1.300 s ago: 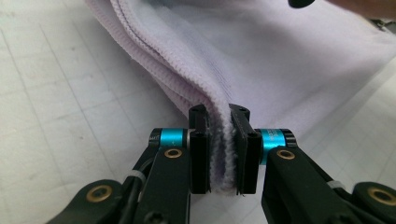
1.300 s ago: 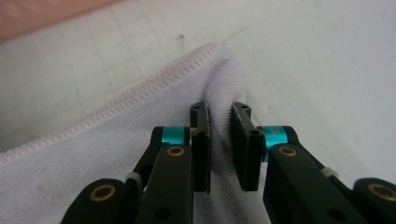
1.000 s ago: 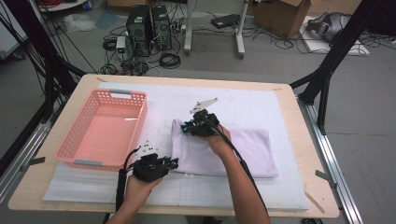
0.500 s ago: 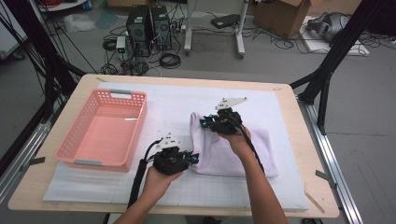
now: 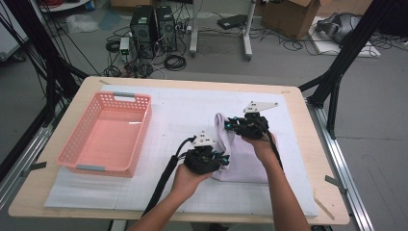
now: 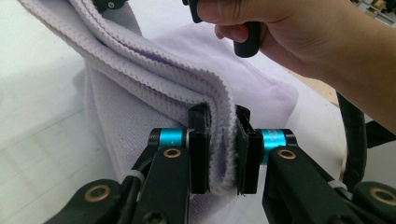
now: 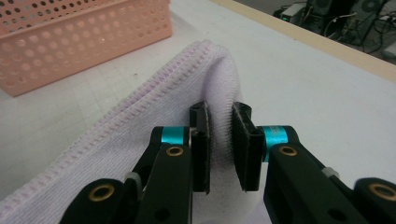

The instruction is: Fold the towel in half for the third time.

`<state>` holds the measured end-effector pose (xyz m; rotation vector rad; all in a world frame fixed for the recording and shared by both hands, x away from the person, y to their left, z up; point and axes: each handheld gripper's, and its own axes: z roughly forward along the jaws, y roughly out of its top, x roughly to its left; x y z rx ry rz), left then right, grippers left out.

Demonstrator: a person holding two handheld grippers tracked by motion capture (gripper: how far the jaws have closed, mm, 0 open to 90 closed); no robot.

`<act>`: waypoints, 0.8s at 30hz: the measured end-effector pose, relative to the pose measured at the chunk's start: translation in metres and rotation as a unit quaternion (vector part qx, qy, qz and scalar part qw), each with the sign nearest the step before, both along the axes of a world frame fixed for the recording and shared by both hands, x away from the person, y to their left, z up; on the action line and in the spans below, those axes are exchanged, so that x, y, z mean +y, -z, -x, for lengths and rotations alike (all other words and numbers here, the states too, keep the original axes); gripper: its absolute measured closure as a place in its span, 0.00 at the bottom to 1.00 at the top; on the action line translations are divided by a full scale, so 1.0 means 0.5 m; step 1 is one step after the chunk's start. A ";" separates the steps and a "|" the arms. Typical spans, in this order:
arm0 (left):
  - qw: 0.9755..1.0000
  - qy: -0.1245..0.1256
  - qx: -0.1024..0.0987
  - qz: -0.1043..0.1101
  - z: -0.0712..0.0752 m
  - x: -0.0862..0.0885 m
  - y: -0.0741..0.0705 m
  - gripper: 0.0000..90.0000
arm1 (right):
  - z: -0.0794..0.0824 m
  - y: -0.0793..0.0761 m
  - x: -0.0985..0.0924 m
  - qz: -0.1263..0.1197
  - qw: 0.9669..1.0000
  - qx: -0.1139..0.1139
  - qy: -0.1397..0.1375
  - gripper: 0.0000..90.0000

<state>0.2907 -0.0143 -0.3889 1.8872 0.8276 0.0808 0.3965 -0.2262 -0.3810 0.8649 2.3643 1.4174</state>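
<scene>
Both grippers, left (image 6: 223,154) and right (image 7: 219,149), pinch the ribbed hem of a soft lilac towel (image 5: 240,159). Right of the perforated pink plastic basket (image 5: 82,166), it folds thickly.

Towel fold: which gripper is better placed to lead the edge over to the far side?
Neither, probably. The left gripper and right gripper are each clamped on a corner of the lavender towel, sharing one lifted edge. The right sits at the table's far side, the left nearer, so they should carry it together.
</scene>
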 end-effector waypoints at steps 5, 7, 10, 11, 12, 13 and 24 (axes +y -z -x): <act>1.000 0.014 -0.002 -0.009 -0.008 -0.047 -0.003 0.87 | 0.005 0.004 -0.039 -0.007 1.000 -0.006 0.016 0.88; 1.000 0.019 -0.005 -0.012 -0.012 -0.077 -0.003 0.87 | 0.007 0.005 -0.053 -0.008 1.000 -0.009 0.020 0.88; 1.000 0.020 -0.002 -0.017 -0.018 -0.103 0.004 0.87 | 0.006 0.006 -0.073 -0.008 1.000 -0.009 0.027 0.88; 1.000 0.020 -0.002 -0.017 -0.018 -0.103 0.004 0.87 | 0.006 0.007 -0.078 -0.007 1.000 -0.009 0.027 0.88; 1.000 0.018 0.001 -0.017 -0.022 -0.119 0.009 0.86 | 0.005 0.008 -0.083 -0.003 1.000 -0.009 0.029 0.88; 1.000 0.018 0.001 -0.017 -0.023 -0.126 0.012 0.86 | 0.005 0.009 -0.088 -0.001 0.999 -0.006 0.032 0.88; 0.999 0.019 -0.031 -0.001 -0.009 -0.130 0.000 0.49 | 0.007 0.025 -0.142 0.013 0.999 0.002 0.052 0.89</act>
